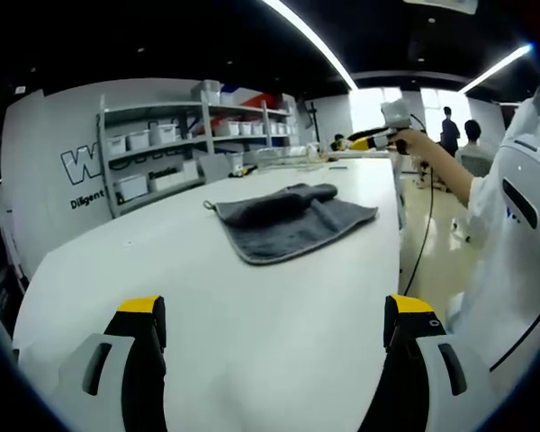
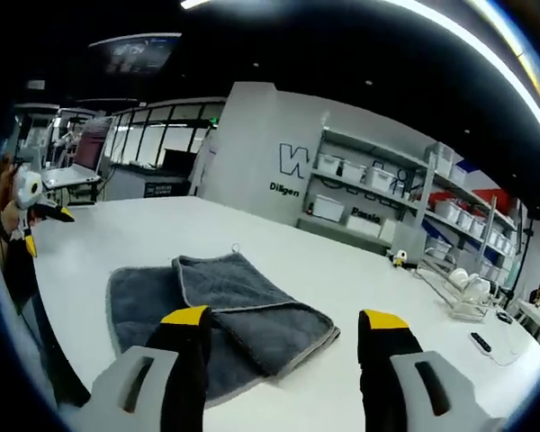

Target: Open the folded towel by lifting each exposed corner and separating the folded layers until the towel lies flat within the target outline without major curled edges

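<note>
1. Grey towel (image 1: pixel 288 220) lies partly folded on the white surface (image 1: pixel 162 261), top layer doubled over.
2. Left gripper (image 1: pixel 274 337): fingers spread, gripping nothing, well short of the towel.
3. Right gripper (image 2: pixel 283 346): fingers parted, nothing between them, above the towel's near edge.

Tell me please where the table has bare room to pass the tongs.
Free: the white table between the left tongs and the grey towel, and the stretch behind the towel toward the shelves. Crowded: the dish rack corner.
</note>
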`<state>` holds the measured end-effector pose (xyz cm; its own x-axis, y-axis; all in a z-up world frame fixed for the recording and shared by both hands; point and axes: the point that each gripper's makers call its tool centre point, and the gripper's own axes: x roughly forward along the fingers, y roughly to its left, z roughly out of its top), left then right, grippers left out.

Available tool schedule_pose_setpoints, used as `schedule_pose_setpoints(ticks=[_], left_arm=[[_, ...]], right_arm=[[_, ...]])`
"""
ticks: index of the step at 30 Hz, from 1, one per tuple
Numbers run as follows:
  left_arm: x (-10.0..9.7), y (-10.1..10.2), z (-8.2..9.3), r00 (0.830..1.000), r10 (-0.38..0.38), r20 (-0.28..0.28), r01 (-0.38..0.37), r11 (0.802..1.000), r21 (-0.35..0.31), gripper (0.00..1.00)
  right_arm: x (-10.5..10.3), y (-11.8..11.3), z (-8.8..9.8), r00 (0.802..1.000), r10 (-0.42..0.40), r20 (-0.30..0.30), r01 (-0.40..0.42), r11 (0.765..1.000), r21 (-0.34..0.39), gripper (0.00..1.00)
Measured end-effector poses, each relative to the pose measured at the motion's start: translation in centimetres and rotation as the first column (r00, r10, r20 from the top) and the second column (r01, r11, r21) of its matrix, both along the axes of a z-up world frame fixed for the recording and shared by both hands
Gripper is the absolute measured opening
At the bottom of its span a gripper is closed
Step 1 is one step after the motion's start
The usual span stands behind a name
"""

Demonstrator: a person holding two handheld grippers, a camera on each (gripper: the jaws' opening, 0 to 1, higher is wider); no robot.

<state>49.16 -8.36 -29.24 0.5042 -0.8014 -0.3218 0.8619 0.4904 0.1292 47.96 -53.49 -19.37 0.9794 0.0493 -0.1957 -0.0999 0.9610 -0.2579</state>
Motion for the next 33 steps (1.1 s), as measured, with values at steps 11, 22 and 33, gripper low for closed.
schedule_pose_setpoints(ticks=[11,22,33], left_arm=[[0.0,-0.1,-0.1,1.0,-0.002,-0.002,0.002,1.0,-0.001,0.99],[0.0,-0.3,-0.1,1.0,-0.007,-0.003,0.007,1.0,-0.002,0.99],[-0.1,-0.4,-0.2,1.0,-0.014,-0.009,0.014,1.0,-0.003,0.99]], right_arm=[[-1.9,2.1,-0.1,1.0,0.027,-0.013,-0.027,1.0,-0.005,0.75],[-3.4,3.5,-0.7,0.998,0.053,-0.019,-0.053,0.998,0.031,0.82],[-4.6,4.9,-1.8,0.996,0.083,-0.045,-0.081,0.996,0.032,0.9]])
